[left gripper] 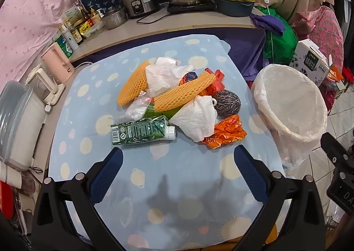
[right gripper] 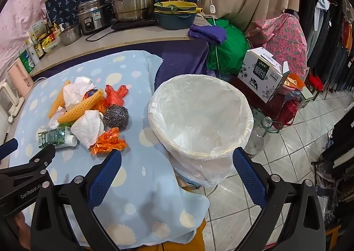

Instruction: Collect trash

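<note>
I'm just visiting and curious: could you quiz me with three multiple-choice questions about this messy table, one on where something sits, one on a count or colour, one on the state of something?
1. Where does the lined trash bin stand relative to the trash pile?
A. to its right
B. to its left
C. on top of it

2. How many yellow foam nets are in the pile?
A. five
B. none
C. two

3. How does the green carton sit?
A. upright
B. lying on its side
C. inside the bin

Answers:
1 A, the bin is beside the table's right edge.
2 C, one foam net lies behind, another crosses the middle.
3 B, its white cap points sideways on the blue cloth.
</note>
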Available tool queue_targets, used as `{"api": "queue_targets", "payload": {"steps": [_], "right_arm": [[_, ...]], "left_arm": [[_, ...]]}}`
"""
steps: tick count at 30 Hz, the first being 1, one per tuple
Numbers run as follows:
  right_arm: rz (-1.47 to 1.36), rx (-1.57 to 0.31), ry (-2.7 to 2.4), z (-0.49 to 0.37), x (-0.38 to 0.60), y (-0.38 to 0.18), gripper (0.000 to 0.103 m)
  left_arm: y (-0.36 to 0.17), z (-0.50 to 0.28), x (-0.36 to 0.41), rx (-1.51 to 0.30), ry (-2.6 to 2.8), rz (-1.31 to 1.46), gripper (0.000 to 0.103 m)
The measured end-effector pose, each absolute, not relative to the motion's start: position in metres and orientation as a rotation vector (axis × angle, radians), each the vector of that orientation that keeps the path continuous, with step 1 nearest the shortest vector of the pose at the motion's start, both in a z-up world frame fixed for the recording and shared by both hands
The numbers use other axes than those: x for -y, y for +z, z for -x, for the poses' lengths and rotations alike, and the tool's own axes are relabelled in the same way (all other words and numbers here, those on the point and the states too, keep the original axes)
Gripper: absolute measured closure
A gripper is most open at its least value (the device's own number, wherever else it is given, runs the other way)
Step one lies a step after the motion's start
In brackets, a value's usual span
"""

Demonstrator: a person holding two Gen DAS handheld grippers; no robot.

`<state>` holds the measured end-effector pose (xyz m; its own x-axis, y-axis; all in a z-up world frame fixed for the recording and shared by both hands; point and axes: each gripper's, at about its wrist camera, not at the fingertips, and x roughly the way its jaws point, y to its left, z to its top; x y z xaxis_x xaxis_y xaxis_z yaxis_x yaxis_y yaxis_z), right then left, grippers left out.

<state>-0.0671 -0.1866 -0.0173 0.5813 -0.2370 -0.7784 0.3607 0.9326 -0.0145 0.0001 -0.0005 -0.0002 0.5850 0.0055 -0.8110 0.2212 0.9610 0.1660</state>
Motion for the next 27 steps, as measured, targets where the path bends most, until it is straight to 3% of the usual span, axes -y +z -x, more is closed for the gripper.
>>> {"api": "queue_targets", "payload": {"steps": [27], "right_arm": [[-0.155, -0.885, -0.353, 0.069, 0.189, -0.017, 0.007]], "left_arm": [[0.004, 0.003, 0.001, -0.942, -0.138, -0.269, 0.007]]}}
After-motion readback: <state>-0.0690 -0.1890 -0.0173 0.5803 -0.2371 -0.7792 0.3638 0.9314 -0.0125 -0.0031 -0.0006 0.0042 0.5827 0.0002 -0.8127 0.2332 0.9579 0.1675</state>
